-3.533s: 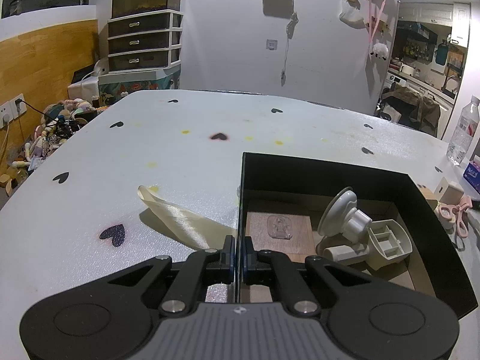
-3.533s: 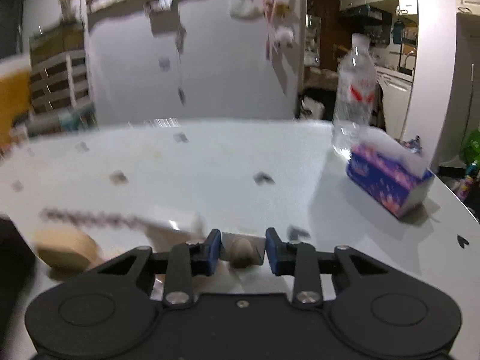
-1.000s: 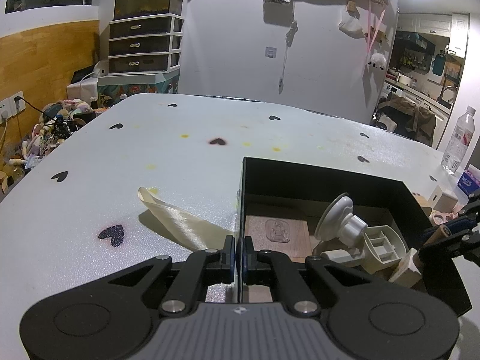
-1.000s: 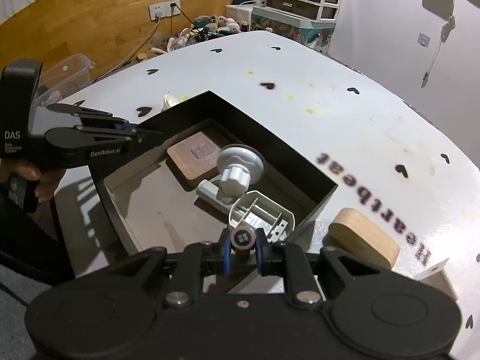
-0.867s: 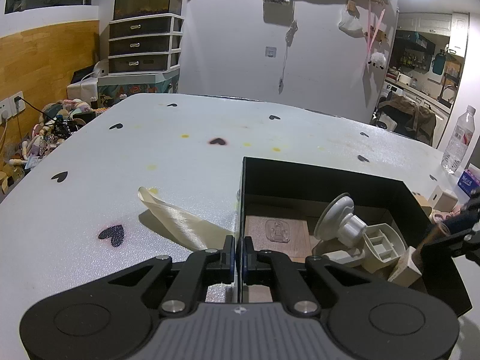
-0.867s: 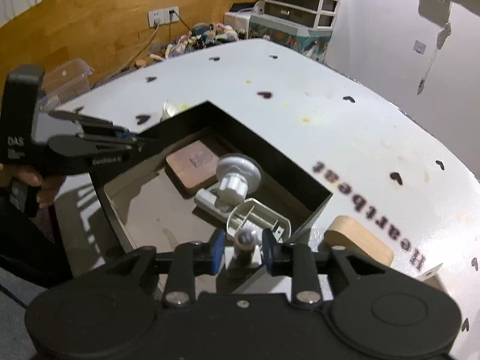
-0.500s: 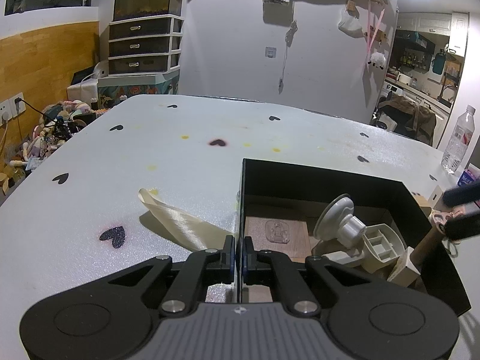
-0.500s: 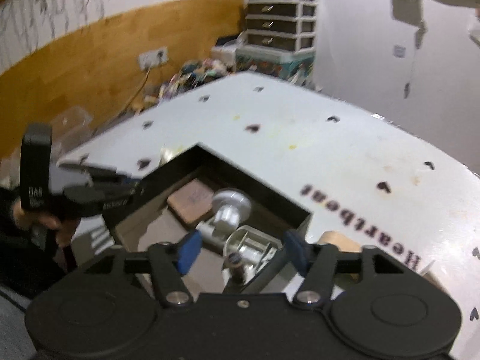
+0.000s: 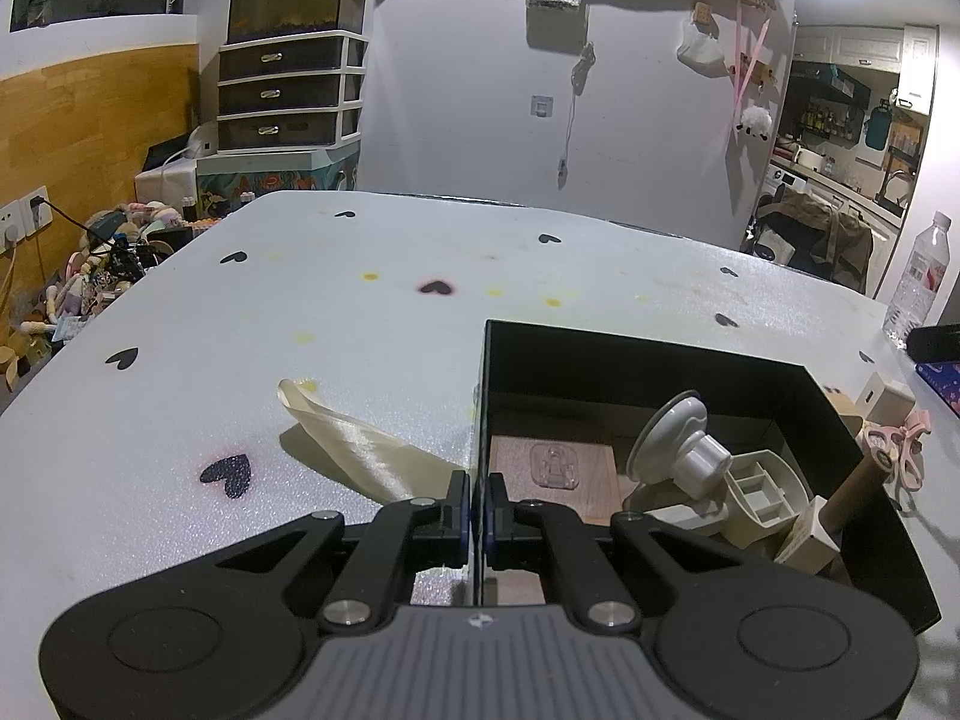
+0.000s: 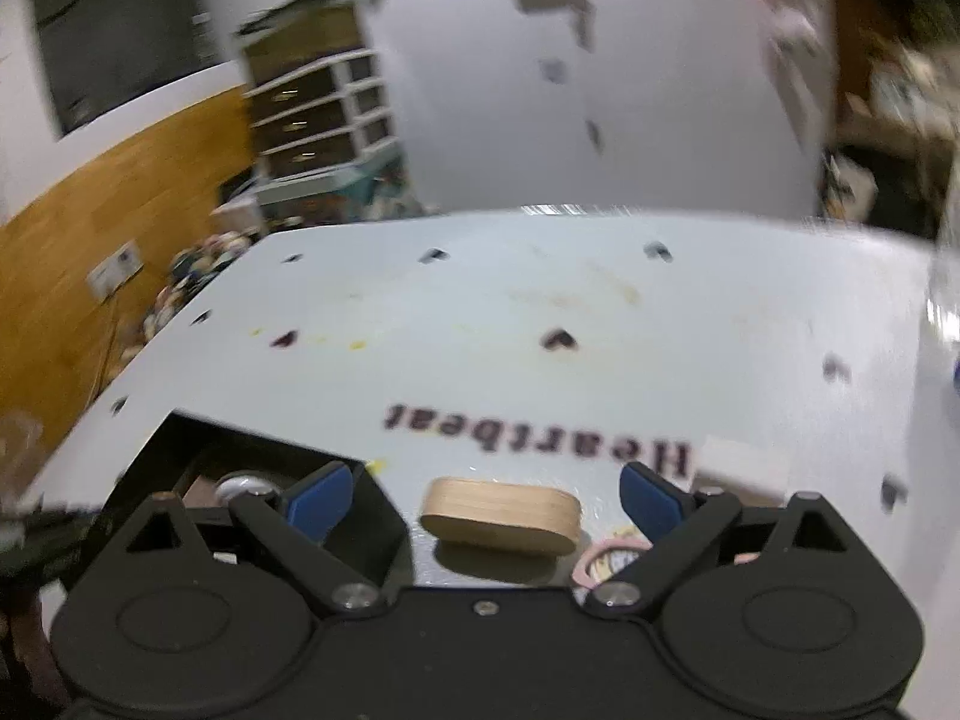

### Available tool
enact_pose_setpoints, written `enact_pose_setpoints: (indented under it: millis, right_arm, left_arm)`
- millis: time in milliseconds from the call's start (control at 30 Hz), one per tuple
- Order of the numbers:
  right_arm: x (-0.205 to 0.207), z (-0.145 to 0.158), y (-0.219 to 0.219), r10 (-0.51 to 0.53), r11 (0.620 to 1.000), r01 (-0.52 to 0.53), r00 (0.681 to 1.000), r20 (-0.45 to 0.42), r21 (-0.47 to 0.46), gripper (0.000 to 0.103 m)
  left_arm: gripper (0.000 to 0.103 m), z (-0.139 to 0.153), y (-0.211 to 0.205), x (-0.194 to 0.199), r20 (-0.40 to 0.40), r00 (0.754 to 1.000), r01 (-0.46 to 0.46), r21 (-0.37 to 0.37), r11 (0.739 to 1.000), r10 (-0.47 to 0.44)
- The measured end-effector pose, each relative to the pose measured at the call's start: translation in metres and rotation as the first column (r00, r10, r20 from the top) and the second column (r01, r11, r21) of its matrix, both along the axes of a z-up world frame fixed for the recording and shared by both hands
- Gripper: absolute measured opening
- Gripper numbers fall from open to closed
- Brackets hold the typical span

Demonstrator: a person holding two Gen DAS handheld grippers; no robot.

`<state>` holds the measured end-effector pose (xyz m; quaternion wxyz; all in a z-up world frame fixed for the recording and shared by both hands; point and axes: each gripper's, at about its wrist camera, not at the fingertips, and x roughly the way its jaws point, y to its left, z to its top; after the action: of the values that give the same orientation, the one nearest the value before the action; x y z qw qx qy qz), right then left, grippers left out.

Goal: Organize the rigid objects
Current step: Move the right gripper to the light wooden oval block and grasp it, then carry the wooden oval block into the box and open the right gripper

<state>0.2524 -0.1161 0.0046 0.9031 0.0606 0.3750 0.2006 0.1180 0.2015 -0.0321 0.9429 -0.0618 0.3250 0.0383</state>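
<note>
A black box [image 9: 660,354] stands on the white table. It holds a brown wooden plate [image 9: 555,471], a white suction-cup holder [image 9: 681,447], a beige divided tray [image 9: 762,495] and a wooden stamp with a round handle [image 9: 837,510] leaning in the right corner. My left gripper [image 9: 476,507] is shut on the box's left wall. My right gripper [image 10: 480,498] is open and empty, over the table just right of the box [image 10: 252,450]. An oval wooden block [image 10: 501,513] lies between its fingers' line of sight.
A cream shoehorn-like piece [image 9: 360,453] lies left of the box. Pink scissors [image 9: 897,450] and a small wooden block [image 9: 888,399] lie right of it. A water bottle [image 9: 918,279] and a tissue pack [image 9: 942,378] stand at the far right edge.
My right gripper let go of the wooden stamp in the box's right corner, opened wide, and swung right, away from the box. The left gripper has not moved.
</note>
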Motion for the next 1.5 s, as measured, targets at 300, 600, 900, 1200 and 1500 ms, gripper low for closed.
enact_pose_setpoints:
  millis: [300,600,900,1200,1500]
  right_arm:
    - [0.039,-0.029,0.012,-0.028,0.999,0.032,0.99,-0.139,0.023,0.092]
    - [0.059,-0.048,0.032,-0.018,0.999,0.006,0.973,-0.23,-0.053,0.092]
    - [0.058,-0.053,0.023,-0.019,0.999,0.012,0.969,-0.247,-0.03,0.087]
    - [0.018,0.013,0.038,0.112,0.991,-0.105,0.991,-0.078,0.089,0.087]
    - [-0.028,0.038,0.118,0.493,0.87,-0.49,0.869,-0.036,0.057,0.087]
  left_arm:
    - [0.004,0.0,0.0,0.0,0.0,1.0,0.0,0.001,1.0,0.0]
    - [0.004,0.0,0.0,0.0,0.0,1.0,0.0,0.0,1.0,0.0]
    - [0.004,0.001,0.001,0.0,0.001,1.0,0.001,0.002,1.0,-0.001]
    - [0.004,0.002,0.002,0.0,0.003,1.0,-0.003,-0.007,1.0,0.003]
    - [0.006,0.004,0.009,0.002,0.006,1.0,0.003,-0.052,0.999,-0.003]
